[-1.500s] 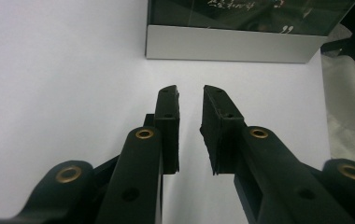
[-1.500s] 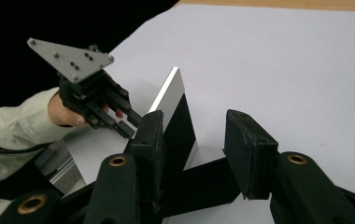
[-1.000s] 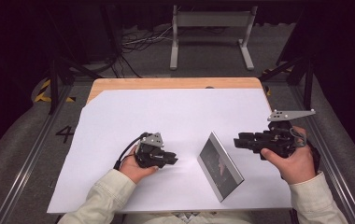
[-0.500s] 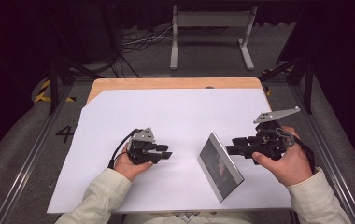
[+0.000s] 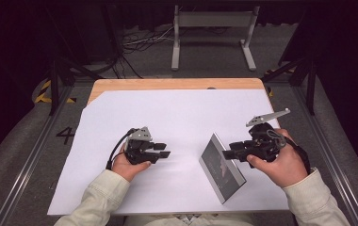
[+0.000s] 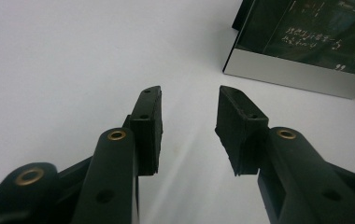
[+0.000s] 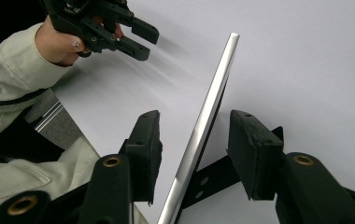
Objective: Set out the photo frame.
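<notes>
A thin silver-edged photo frame [image 5: 222, 167] with a dark picture stands tilted on a black prop on the white sheet, near the front right. My right gripper [image 5: 228, 149] reaches in from the right. In the right gripper view its jaws [image 7: 194, 119] straddle the frame's silver edge [image 7: 213, 93] with a gap on both sides; they have just been opening. My left gripper [image 5: 164, 150] rests to the left of the frame and points toward it. Its jaws [image 6: 189, 100] have just been opening with nothing between them. The frame [image 6: 301, 46] lies ahead of them.
White paper [image 5: 177, 117] covers the wooden table [image 5: 167, 84]. A metal stand [image 5: 212, 33] and cables sit on the floor beyond the far edge. Rails run along both sides of the table.
The right gripper has moved left until its jaws straddle the frame's edge. Both pairs of jaws stand wider than before. The left hand has stayed in place.
</notes>
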Available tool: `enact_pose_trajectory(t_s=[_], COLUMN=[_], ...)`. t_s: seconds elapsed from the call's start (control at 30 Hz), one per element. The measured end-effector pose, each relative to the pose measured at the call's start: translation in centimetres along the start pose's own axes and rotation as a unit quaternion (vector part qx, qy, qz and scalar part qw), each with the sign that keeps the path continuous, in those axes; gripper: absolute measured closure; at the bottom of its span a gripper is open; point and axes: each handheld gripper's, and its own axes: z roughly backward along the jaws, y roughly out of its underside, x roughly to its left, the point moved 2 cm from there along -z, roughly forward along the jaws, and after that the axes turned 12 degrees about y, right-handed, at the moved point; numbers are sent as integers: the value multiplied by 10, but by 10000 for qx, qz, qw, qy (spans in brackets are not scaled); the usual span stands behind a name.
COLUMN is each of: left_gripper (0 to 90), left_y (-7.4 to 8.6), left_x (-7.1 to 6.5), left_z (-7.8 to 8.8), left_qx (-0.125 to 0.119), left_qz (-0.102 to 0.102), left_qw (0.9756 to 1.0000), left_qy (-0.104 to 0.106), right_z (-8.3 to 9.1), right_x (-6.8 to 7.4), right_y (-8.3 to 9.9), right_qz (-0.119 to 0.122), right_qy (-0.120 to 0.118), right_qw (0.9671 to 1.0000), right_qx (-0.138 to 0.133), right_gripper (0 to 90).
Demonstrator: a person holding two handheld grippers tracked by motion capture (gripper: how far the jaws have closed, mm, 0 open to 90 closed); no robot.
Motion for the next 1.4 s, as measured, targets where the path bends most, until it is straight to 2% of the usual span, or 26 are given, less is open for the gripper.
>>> enact_pose_trajectory(t_s=[0.6,1.33,1.4], left_gripper=[604,582,582], left_y=[1,1,2], left_x=[0,1,1], left_z=[-1,-3,-3], left_qx=[31,59,52], left_qz=[9,25,44], left_qw=[10000,10000,10000], left_qy=[-14,6,7], right_z=[-17,-28,-29], right_x=[3,9,10], right_y=[8,13,13], right_qz=[68,147,176], right_qy=[10,32,79], right_qw=[9996,9976,9972], right_qx=[286,681,723], right_gripper=[538,568,594])
